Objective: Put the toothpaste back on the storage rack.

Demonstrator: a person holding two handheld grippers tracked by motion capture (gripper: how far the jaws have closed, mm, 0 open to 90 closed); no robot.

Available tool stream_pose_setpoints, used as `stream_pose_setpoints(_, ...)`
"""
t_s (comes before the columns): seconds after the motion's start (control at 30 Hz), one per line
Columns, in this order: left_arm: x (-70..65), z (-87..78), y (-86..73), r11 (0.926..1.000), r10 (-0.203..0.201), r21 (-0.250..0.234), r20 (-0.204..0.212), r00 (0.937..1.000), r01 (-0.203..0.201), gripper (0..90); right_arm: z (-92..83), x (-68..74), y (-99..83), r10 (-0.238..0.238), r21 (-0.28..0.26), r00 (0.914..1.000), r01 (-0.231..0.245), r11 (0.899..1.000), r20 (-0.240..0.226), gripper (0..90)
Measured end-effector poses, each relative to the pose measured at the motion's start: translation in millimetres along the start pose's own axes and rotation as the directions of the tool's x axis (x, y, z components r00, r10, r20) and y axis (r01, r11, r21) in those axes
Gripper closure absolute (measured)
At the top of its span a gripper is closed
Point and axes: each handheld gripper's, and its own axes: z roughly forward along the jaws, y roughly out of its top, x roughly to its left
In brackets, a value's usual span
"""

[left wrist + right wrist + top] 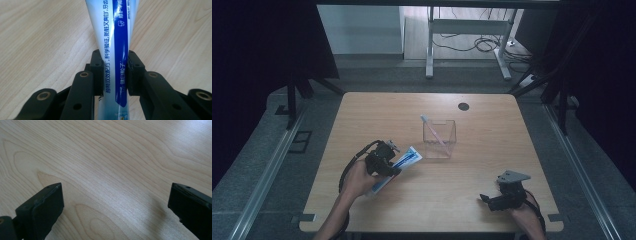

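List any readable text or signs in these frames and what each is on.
"防蛀又亮白" – on the toothpaste tube, in the left gripper view.
"健白粉子" – my best reading, white on the tube's blue stripe.
Other lines of Chinese print on the tube: too blurred or cut off to read.
Tooth icon – on the blue stripe.
High view: tube print too small to read.
Wooden table: no text.
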Motion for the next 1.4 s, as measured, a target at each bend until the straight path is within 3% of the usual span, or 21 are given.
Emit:
stream_pose_setpoints(0.47,-7.9,-27.2,10.9,0.9972,0.030,-0.068,-0.008,0.9995,-0.031,71.8,1.2,-1.0,-0.9,0.010,0.004,0.9999,-0.010,1.000,-0.010,0.0)
stream_pose_setpoints(0.83,-12.8,-46.1,19.9,0.9904,0.050,-0.128,-0.007,0.9987,-0.051,71.9,1.3,-1.0,-0.8,0.000,0.004,1.0000,0.000,1.000,-0.005,0.0)
stream_pose_setpoints(1.4,-15.8,-55.5,43.8,0.9776,0.070,-0.198,-0.019,0.9974,-0.072,71.9,1.1,-0.7,-0.7,-0.004,0.006,1.0000,0.004,1.000,-0.001,0.0)
